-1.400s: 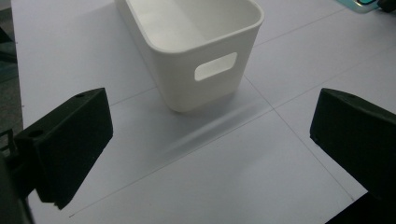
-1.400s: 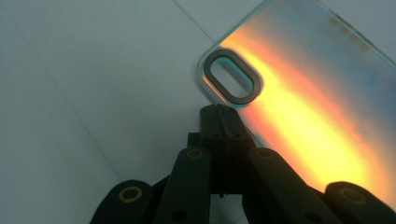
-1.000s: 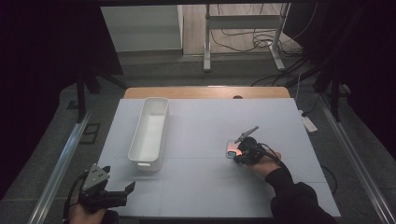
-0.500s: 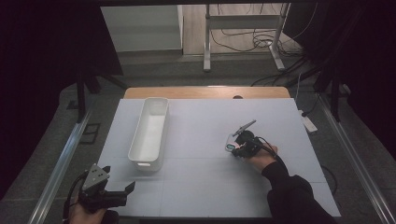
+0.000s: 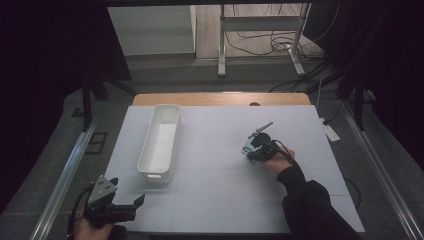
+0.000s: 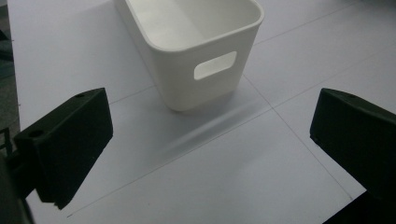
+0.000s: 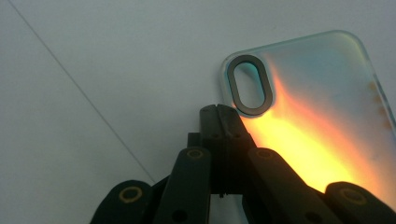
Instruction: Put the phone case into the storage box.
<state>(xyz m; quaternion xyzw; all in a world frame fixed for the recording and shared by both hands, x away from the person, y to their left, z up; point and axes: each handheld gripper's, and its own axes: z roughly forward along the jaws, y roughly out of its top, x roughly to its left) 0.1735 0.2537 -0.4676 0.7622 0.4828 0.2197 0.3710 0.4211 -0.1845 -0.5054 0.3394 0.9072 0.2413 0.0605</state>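
Note:
A translucent phone case (image 7: pixel 317 107) with an orange and teal sheen and an oval camera cut-out lies right of the table's middle (image 5: pixel 247 148). My right gripper (image 7: pixel 219 113) is shut, and its tips pinch the case's edge just below the cut-out. In the high view that gripper (image 5: pixel 253 148) points left, with a hand in a dark sleeve behind it. My left gripper (image 5: pixel 126 192) rests at the table's front left corner. Its jaws stand wide open (image 6: pixel 210 121) with nothing between them, facing the near end of a white bin (image 6: pixel 205 84).
The long white bin (image 5: pixel 150 145) lies lengthwise on the left half of the white table (image 5: pixel 210 200) and looks empty inside. A wooden strip (image 5: pixel 220 98) runs along the far edge. Cables and a metal stand (image 5: pixel 222 45) are on the floor beyond.
The right gripper has slid a little away from the person, and the phone case has gone with it, its colour turning from pink to teal. The left gripper has kept still.

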